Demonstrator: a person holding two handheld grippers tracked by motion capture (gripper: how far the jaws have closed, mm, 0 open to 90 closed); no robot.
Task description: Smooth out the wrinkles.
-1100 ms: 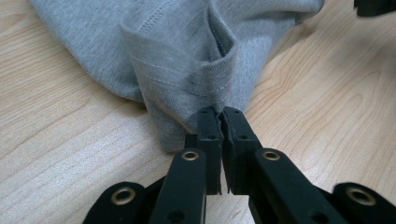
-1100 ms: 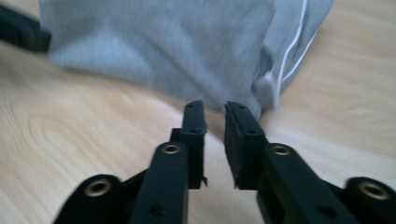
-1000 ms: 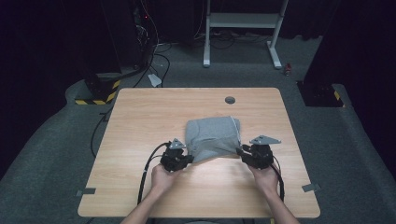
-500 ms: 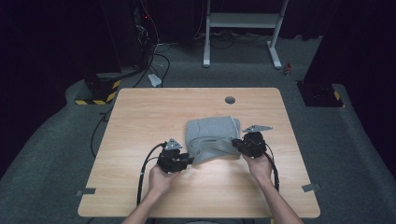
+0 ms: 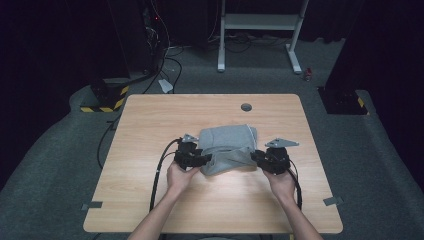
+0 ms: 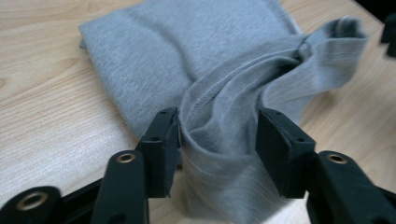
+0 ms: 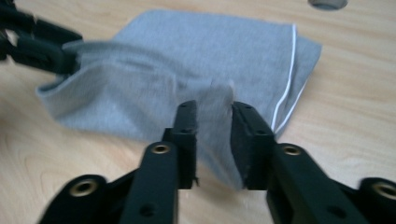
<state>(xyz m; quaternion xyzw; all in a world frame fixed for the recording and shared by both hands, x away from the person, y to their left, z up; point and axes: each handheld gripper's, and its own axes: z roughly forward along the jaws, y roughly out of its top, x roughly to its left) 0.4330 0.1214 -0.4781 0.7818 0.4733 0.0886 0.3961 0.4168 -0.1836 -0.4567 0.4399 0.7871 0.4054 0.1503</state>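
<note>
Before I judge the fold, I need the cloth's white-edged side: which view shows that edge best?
The right gripper view: the grey cloth lies broad there, its white edge sharp along the side. The left gripper view shows bunched fabric between the fingers. The high view shows the cloth small.

grey cloth (image 6: 224, 140) cut off at bottom edge, far corner blurred

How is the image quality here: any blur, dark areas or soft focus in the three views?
High view: table evenly lit, surroundings nearly black. Left gripper view: grey cloth sharp, only its far fold soft. Right gripper view: cloth and the left gripper at upper left are smeared; its own black jaws stay crisp.
</note>
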